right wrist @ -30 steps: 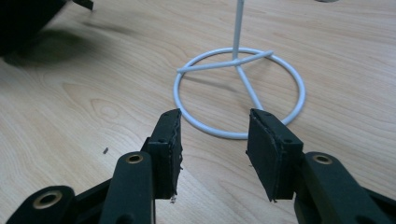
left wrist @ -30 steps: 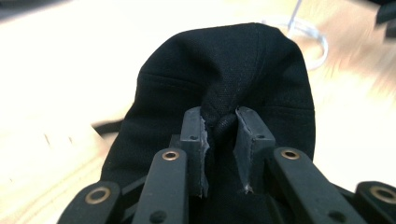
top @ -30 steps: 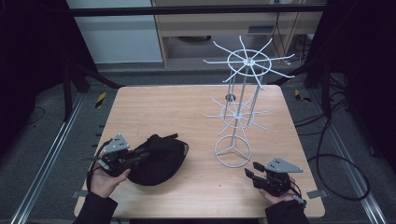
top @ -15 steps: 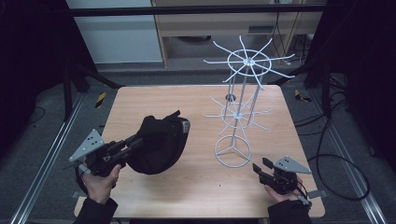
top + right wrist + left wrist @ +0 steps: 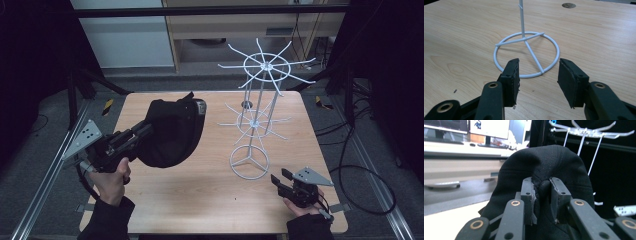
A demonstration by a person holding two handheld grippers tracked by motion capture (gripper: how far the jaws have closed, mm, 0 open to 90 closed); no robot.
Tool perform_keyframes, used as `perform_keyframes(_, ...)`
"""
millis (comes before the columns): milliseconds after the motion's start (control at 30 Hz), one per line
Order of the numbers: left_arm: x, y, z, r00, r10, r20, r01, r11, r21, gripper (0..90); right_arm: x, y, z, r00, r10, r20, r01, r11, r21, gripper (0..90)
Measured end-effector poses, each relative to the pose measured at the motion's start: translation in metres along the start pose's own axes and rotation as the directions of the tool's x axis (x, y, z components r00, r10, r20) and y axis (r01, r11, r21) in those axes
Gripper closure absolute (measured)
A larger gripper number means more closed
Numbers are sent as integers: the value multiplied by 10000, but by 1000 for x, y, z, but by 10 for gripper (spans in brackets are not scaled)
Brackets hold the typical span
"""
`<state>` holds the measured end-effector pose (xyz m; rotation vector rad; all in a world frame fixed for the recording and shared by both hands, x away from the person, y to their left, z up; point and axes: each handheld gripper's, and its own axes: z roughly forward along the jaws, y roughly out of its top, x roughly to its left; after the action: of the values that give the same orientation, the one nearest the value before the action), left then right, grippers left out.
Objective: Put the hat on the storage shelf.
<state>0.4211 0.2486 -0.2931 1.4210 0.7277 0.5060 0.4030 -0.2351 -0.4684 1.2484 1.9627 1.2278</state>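
**Black cap lifted clear of the counter, rack to its right**

The black cap point(image 5: 172, 131) hangs in the air over the left half of the counter point(image 5: 200, 200), off the wood, its fabric pinched between the jaws of the left gripper point(image 5: 541, 195), which are drawn close on a fold of the crown. The cap sits just ahead of that gripper, toward the white wire rack point(image 5: 257, 115). The rack's upper spokes reach out near the cap's right side, with a gap between them. Bare wood lies beneath and in front of the cap, out to the near edge. The right gripper point(image 5: 537, 77) rests low by the near right corner, jaws apart and holding nothing, pointed at the rack's ring base point(image 5: 526, 53).
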Motion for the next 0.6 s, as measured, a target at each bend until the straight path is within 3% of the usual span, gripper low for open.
perform_keyframes(233, -5, 18, 11, 9999, -89, 94, 95, 9978, -652, 746, -1, -1, 0, 10000, 18, 49, -18, 10000, 4, 520)
perform_keyframes(600, -9, 49, 20, 9998, -146, 137, 166, 9873, -1583, 751, -1, -1, 2, 10000, -40, 58, 40, 10000, 1, 520)
